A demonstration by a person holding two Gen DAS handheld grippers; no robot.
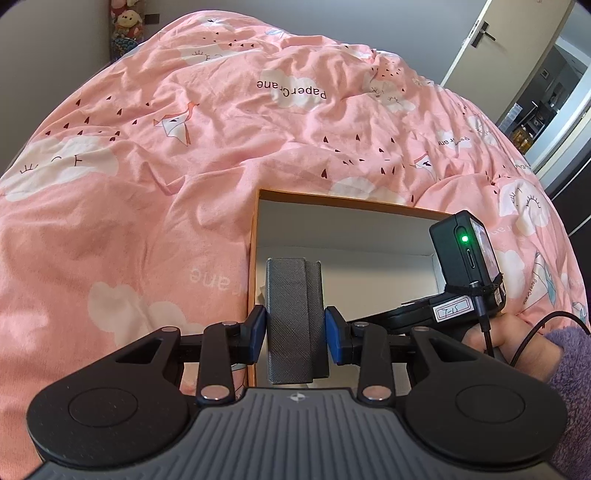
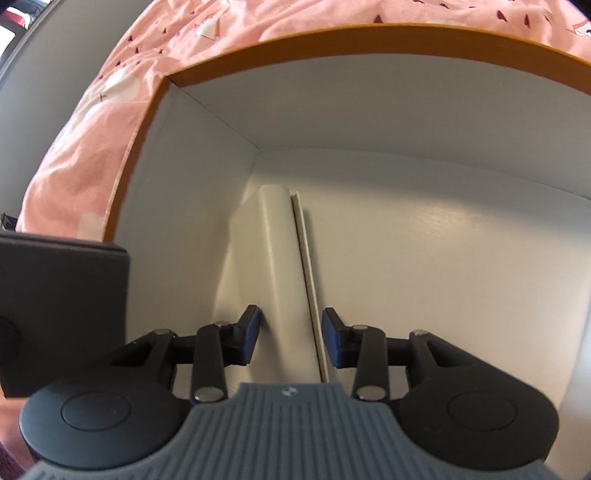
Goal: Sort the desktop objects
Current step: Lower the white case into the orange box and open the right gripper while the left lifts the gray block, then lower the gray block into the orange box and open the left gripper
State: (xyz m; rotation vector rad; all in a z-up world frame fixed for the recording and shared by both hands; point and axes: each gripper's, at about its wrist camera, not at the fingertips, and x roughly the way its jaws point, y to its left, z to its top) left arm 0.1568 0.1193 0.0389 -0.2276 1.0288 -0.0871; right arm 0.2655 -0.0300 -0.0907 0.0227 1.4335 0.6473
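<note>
Two tongs: both at the box (image 1: pixel 255 258).
Left tongs (image 1: pixel 295 334): clenched on grey case (image 1: pixel 293 321).
Right tongs (image 2: pixel 290 338): released, straddling cream case (image 2: pixel 284 280) on the floor.
Left view only: quilt (image 1: pixel 184 166), hand (image 1: pixel 509 332).

A home bedroom, it seems: a rumpled pink quilt printed with paper cranes (image 1: pixel 221 155) covers the bed, plush toys (image 1: pixel 127 22) sit in the corner, and a white door (image 1: pixel 476 40) stands open.

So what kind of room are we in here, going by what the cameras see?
Most likely a bedroom at home. A rumpled pink quilt printed with clouds and paper cranes fills the left wrist view, soft toys sit in the far corner, and a door stands open onto another room. The orange-rimmed box rests on the quilt.
</note>
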